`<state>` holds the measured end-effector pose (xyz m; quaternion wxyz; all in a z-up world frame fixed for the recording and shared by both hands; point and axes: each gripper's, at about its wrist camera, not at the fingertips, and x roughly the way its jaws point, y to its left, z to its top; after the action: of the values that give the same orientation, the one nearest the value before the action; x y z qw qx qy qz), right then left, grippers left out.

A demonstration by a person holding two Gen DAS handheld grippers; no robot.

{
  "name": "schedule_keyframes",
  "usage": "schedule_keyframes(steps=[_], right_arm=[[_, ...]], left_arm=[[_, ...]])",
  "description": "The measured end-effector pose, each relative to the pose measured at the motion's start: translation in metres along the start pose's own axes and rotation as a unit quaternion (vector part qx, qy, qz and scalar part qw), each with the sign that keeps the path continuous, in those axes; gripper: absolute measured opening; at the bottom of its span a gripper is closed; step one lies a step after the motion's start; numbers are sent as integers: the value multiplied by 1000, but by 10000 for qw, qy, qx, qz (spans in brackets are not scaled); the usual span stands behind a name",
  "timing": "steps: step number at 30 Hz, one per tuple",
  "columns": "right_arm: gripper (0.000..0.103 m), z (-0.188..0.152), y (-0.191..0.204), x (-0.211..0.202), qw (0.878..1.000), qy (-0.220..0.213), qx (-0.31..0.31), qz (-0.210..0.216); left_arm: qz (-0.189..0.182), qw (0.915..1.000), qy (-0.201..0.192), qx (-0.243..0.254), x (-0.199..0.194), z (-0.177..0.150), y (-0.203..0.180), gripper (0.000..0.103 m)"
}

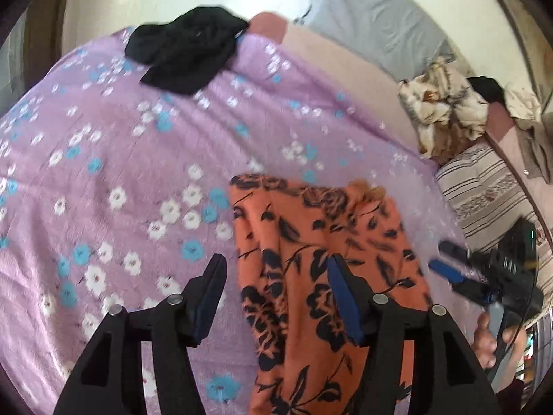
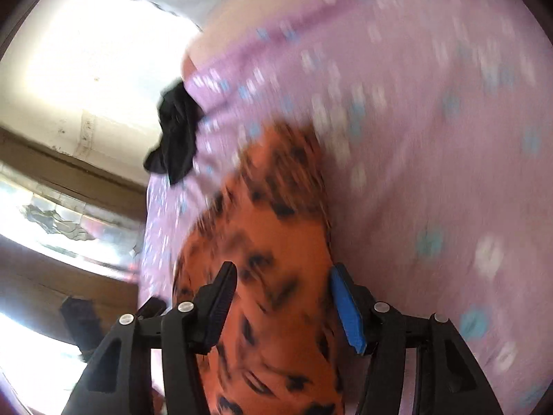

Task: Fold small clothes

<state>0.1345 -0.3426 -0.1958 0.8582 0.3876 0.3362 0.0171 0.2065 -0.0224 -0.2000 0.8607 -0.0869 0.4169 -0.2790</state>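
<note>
An orange garment with a black flower print [image 1: 311, 242] lies on the purple flowered bedsheet [image 1: 121, 138]. My left gripper [image 1: 276, 269] is open above the garment's left edge, holding nothing. My right gripper [image 2: 283, 276] is open just over the same orange garment [image 2: 269, 214], which shows blurred between its fingers. The right gripper also shows in the left wrist view [image 1: 446, 256] at the garment's right side, held by a hand. A black garment [image 1: 186, 48] lies crumpled at the far edge of the bed; it also shows in the right wrist view [image 2: 176, 131].
A grey pillow [image 1: 373, 17] lies at the head of the bed. A heap of patterned clothes [image 1: 446, 103] sits at the right on a striped cloth [image 1: 484, 186]. In the right wrist view a wall and a brown door frame [image 2: 69, 169] stand left of the bed.
</note>
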Motion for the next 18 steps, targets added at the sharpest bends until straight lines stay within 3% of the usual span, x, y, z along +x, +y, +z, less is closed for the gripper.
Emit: schedule_keyframes(steps=[3, 6, 10, 14, 18], right_arm=[[60, 15, 18, 9, 9992, -157, -136, 345], [60, 21, 22, 42, 9984, 289, 65, 473], [54, 16, -7, 98, 9925, 1004, 695, -1], [54, 21, -11, 89, 9916, 952, 840, 231], [55, 12, -5, 56, 9946, 629, 733, 384]], left_arm=[[-162, 9988, 161, 423, 12, -6, -21, 62], [-43, 9948, 485, 899, 31, -19, -39, 62], [435, 9858, 828, 1392, 52, -36, -46, 66], [431, 9870, 758, 1347, 50, -37, -43, 69], [482, 9886, 640, 1278, 41, -40, -44, 69]])
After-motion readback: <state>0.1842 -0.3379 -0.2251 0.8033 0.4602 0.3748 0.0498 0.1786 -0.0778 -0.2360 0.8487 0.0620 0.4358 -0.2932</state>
